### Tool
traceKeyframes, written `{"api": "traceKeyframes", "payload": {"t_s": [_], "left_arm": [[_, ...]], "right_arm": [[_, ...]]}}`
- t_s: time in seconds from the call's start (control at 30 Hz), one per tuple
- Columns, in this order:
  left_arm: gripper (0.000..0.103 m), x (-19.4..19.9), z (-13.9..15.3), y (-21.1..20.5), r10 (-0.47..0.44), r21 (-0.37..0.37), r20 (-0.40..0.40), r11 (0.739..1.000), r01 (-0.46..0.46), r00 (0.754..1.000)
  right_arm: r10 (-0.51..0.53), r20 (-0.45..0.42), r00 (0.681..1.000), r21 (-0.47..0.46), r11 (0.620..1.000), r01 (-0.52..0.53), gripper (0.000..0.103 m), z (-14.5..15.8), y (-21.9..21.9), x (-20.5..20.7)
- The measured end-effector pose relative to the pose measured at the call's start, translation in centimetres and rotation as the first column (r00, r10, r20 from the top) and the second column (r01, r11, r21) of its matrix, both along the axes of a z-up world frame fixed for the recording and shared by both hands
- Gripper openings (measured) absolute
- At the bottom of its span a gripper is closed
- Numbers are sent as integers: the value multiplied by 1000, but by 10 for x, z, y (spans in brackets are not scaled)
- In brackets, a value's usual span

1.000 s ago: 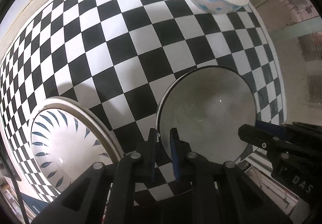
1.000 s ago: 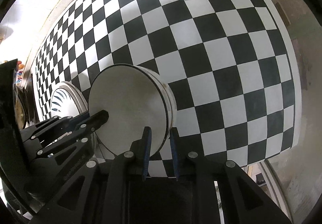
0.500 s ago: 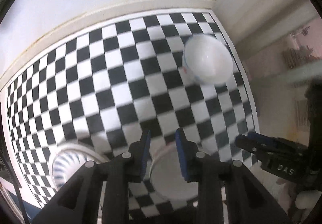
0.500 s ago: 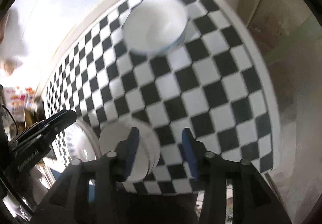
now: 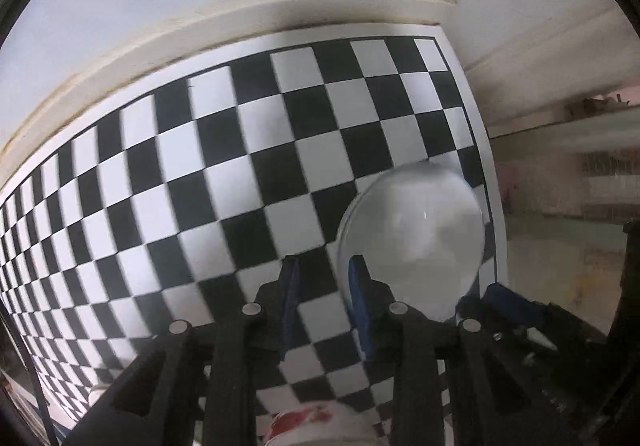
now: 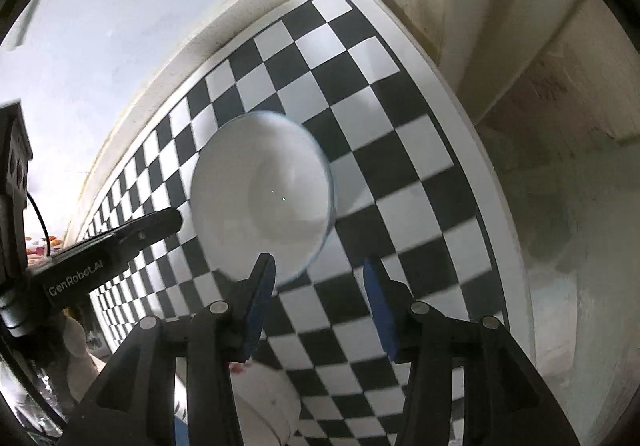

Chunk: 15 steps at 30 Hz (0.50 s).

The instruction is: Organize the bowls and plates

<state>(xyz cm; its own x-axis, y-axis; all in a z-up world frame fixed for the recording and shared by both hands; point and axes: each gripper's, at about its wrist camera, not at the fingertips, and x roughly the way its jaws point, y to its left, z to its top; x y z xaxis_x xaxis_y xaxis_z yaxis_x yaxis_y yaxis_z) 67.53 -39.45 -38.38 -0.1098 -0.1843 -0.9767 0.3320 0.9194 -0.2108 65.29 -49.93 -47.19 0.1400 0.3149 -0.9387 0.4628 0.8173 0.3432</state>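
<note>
A white bowl (image 5: pixel 412 242) stands near the right edge of the checkered table (image 5: pixel 224 173); the right wrist view shows the bowl (image 6: pixel 264 197) from above. My left gripper (image 5: pixel 324 286) is open with only table between its fingers. Its right finger (image 5: pixel 358 286) overlaps the bowl's left rim, and I cannot tell whether they touch. My right gripper (image 6: pixel 320 298) is open wider, just short of the bowl's near rim, and its left finger (image 6: pixel 260 294) overlaps that rim. Each view shows the other gripper beside the bowl: the right gripper (image 5: pixel 504 302), and the left gripper (image 6: pixel 120 242).
A white wall with a cream ledge (image 5: pixel 240 25) runs along the table's far side. The table ends just right of the bowl, at a white border (image 6: pixel 472 149), with floor below. A blurred white thing with red marks (image 6: pixel 264 386) lies under the grippers.
Both grippers have opened and let go of the plate stack. They have moved across the table to the bowl near the far right corner. The plates have left both views.
</note>
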Motion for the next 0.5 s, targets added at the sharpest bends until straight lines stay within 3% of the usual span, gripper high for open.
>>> {"api": "traceKeyframes", "payload": {"t_s": [0.07, 0.17, 0.3, 0.33, 0.37, 0.4, 0.5], "left_arm": [[22, 4, -10, -6, -7, 12, -12, 1000, 7, 1000], [9, 8, -24, -17, -22, 24, -29, 999, 23, 999], [6, 9, -39, -21, -22, 27, -54, 999, 24, 998], [6, 9, -42, -20, -14, 24, -63, 1000, 15, 998], [5, 9, -44, -18, -5, 18, -73, 1000, 7, 997], [5, 9, -46, -17, 3, 12, -85, 1000, -2, 996], [5, 7, -46, -11, 23, -2, -100, 1000, -23, 995]], "right_arm": [[12, -21, 1000, -1, 1000, -12, 49, -10, -1, 10], [18, -47, 999, -5, 1000, -18, 49, -23, -6, 18], [7, -63, 998, 26, 1000, -6, 47, -38, -9, 22], [6, -64, 998, 28, 1000, -4, 42, -40, -11, 22], [9, -61, 998, 35, 999, -7, 25, -43, -13, 22], [7, -53, 999, 56, 998, -4, 18, -42, -15, 20], [10, -44, 999, 73, 997, -7, 13, -40, -17, 19]]}}
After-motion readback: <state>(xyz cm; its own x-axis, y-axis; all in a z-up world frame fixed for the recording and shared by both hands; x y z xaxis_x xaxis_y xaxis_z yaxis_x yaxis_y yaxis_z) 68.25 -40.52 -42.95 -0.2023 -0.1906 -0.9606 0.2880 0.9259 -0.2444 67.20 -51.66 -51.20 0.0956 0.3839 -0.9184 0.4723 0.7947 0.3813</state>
